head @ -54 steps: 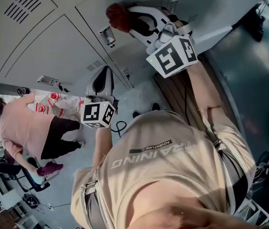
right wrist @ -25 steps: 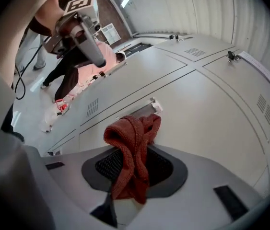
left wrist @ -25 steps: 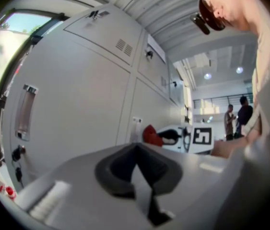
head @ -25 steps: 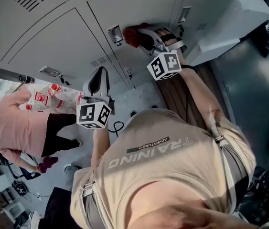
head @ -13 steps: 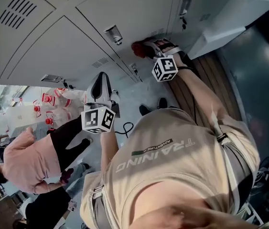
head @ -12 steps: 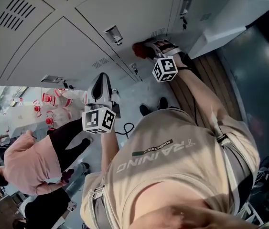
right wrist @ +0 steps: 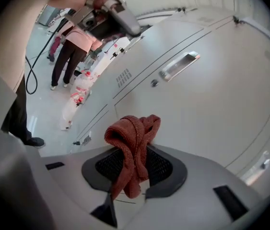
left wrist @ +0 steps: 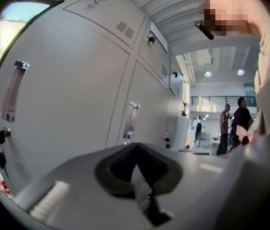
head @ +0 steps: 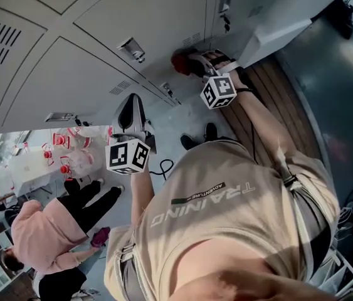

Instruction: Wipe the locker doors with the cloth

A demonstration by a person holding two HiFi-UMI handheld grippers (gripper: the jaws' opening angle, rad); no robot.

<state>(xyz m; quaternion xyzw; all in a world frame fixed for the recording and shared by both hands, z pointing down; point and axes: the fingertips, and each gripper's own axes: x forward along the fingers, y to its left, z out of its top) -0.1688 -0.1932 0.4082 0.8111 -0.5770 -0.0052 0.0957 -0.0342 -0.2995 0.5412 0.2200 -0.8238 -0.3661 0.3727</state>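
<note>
Grey locker doors (head: 101, 17) fill the top of the head view. My right gripper (head: 190, 63) is shut on a bunched red cloth (head: 179, 61), held low against a lower door to the right of a latch (head: 166, 91). In the right gripper view the cloth (right wrist: 134, 147) hangs out of the right gripper (right wrist: 133, 163) in front of a door with a metal handle (right wrist: 179, 65); whether it touches the door I cannot tell. My left gripper (head: 131, 113) hangs lower left, away from the doors. It is shut on nothing (left wrist: 135, 153) and points along the locker row (left wrist: 77, 95).
A person in a pink top (head: 38, 237) stands at the lower left near bottles with red caps (head: 69, 155). A cable (head: 162, 167) lies on the floor by my shoes (head: 210, 132). Wooden planking (head: 276, 99) runs to the right. People (left wrist: 240, 123) stand far down the hall.
My right gripper has carried the cloth down the locker door, from above a handle to near the bottom edge. The left gripper has hardly moved. The person in pink has shifted.
</note>
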